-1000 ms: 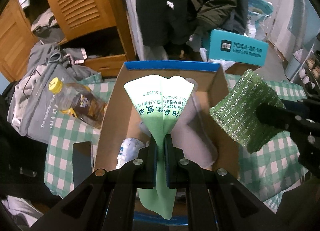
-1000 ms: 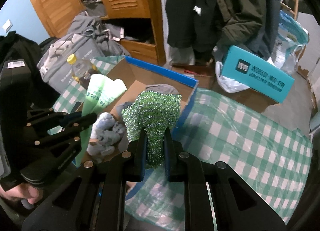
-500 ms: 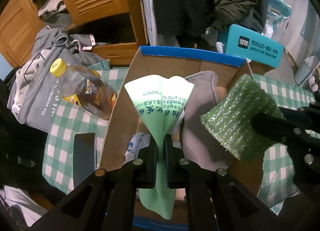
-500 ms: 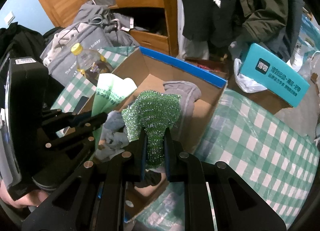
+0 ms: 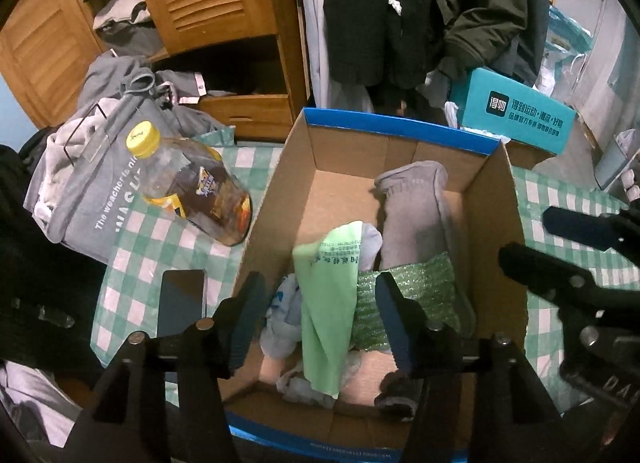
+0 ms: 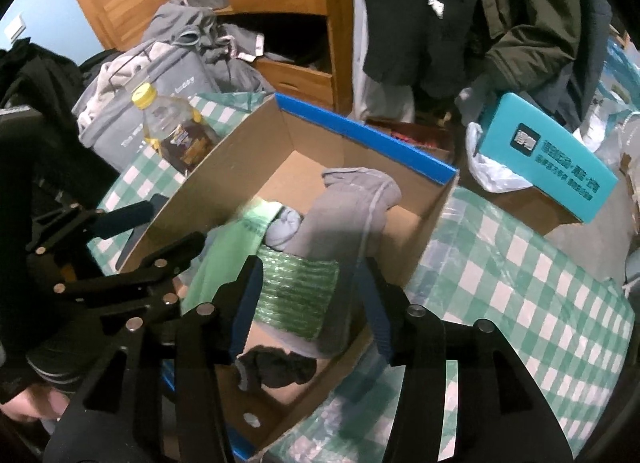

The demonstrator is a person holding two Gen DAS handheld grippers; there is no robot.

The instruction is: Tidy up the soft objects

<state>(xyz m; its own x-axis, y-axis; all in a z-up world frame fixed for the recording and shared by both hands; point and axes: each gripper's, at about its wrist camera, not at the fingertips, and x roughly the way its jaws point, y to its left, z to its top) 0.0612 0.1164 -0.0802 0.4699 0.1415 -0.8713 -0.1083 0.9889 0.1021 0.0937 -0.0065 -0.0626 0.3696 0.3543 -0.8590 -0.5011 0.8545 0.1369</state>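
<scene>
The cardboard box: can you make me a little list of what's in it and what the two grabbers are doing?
box: open cardboard box with blue edges, on a green checked cloth
inside: light green bag, sparkly green scrubber, grey cloth, dark sock
left gripper: jaws wide open, above the box, holding nothing
right gripper: jaws wide open, above the box, holding nothing
outside the box: bottle with yellow cap, phone, teal box
</scene>
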